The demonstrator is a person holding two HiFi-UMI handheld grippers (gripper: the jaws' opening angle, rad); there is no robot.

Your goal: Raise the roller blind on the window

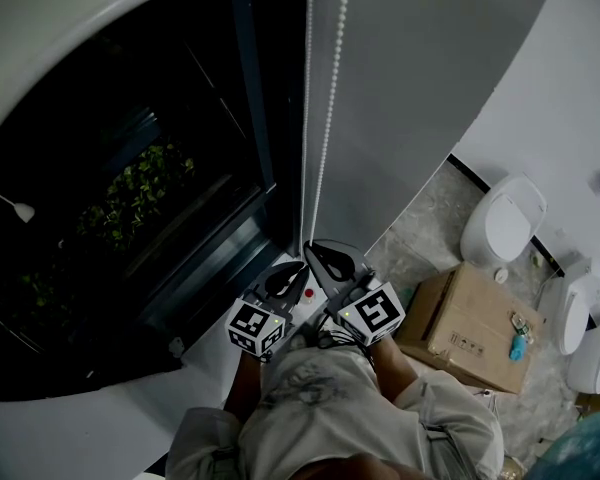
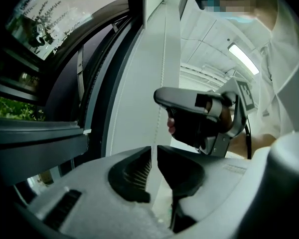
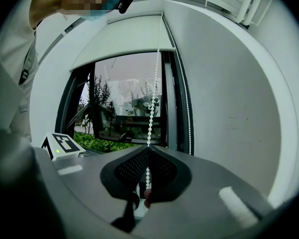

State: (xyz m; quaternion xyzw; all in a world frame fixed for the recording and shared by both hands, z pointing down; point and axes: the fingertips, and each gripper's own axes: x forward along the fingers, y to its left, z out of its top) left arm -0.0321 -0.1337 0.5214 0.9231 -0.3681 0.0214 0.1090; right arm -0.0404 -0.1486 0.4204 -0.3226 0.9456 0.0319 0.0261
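A dark-framed glass window (image 1: pixel 130 168) is shown, its upper part covered by a pale grey fabric roller blind (image 3: pixel 124 39). At the window's right edge, the right gripper (image 3: pixel 148 151) is clamped on a white beaded chain (image 1: pixel 325 118). The left gripper (image 2: pixel 153 157) is held slightly parted around it.

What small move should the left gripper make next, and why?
Probably raise the left gripper along the bead chain and close higher up: its jaws stand slightly apart around the chain, while the right gripper is shut on it.
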